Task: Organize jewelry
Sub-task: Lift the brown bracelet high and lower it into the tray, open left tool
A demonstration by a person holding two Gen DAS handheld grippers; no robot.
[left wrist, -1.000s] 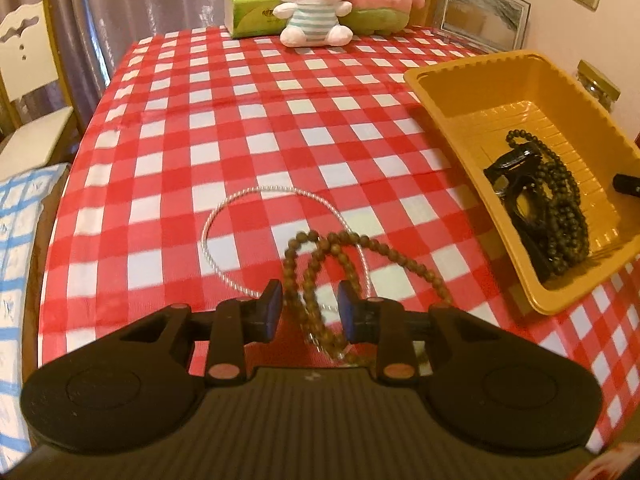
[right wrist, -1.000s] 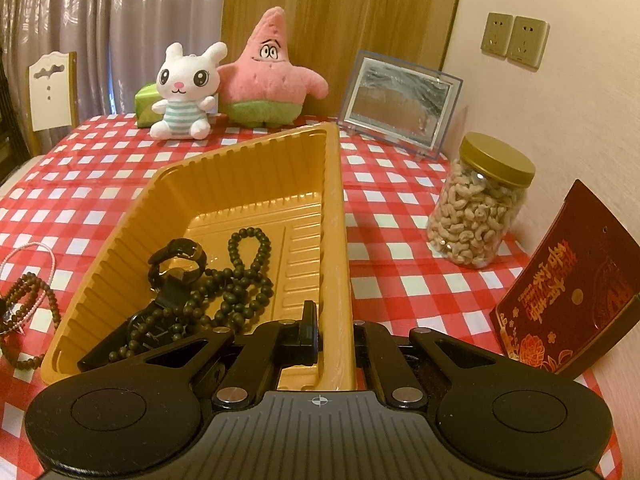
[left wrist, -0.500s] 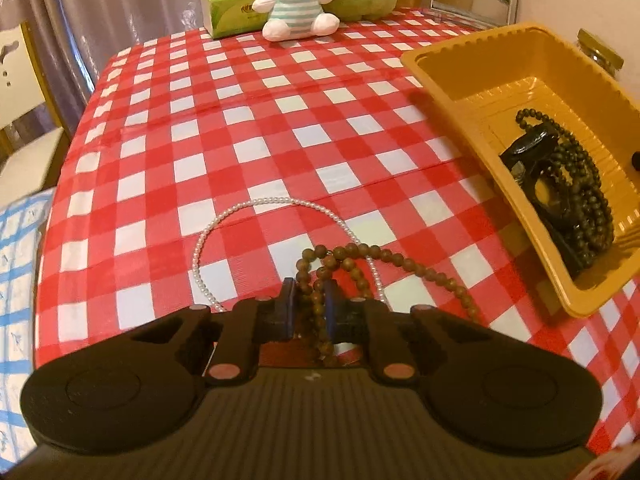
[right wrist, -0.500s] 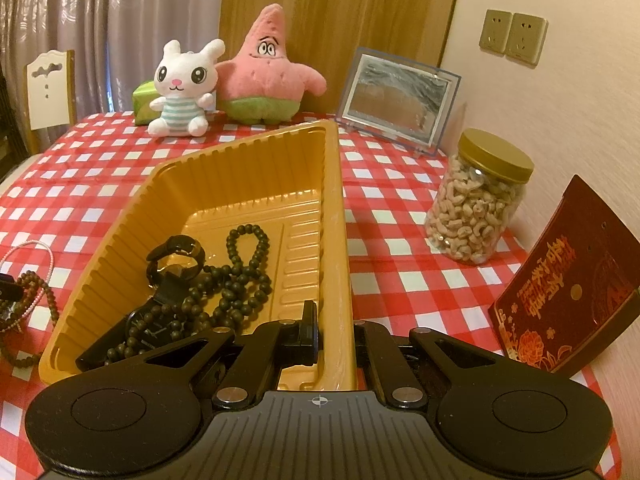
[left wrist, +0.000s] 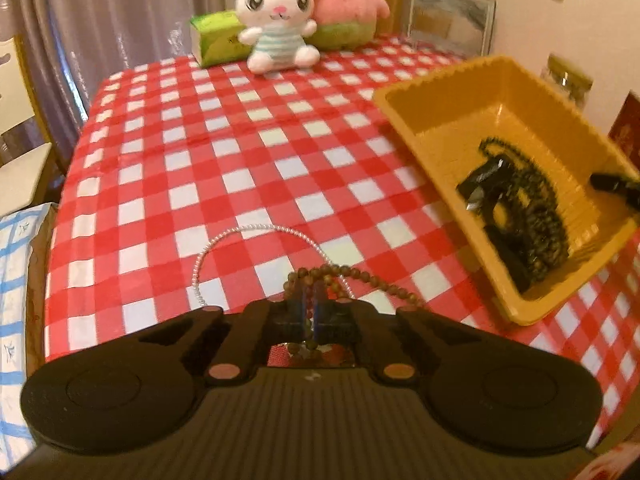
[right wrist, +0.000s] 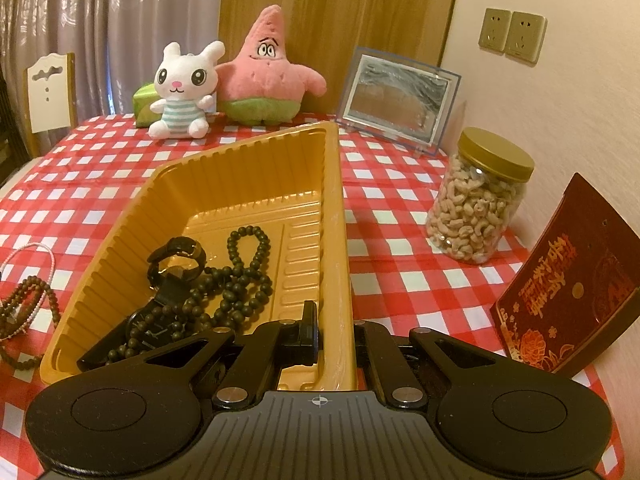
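Two left fingers (left wrist: 307,305) have just squeezed shut on the brown beads (left wrist: 362,276); the yellow tray (left wrist: 448,80) sits off to their right, its wall pinched by the right fingers (right wrist: 334,340).

Left of the yellow tray (left wrist: 404,118), the checkered tablecloth (left wrist: 224,160) lies bare up to the plush rabbit (left wrist: 276,26); right of it stand a cashew jar (right wrist: 478,204) and red booklet (right wrist: 560,280).

The left gripper (left wrist: 308,305) tilts steeply down toward the surface, and its jaws have just been closing, so its fingers (left wrist: 299,304) now pinch strands of the brown bead string (left wrist: 362,274). The right gripper (right wrist: 334,338) angles down less steeply, its jaws clamped on the near wall of the yellow tray (right wrist: 334,208), one finger inside the wall and the other outside
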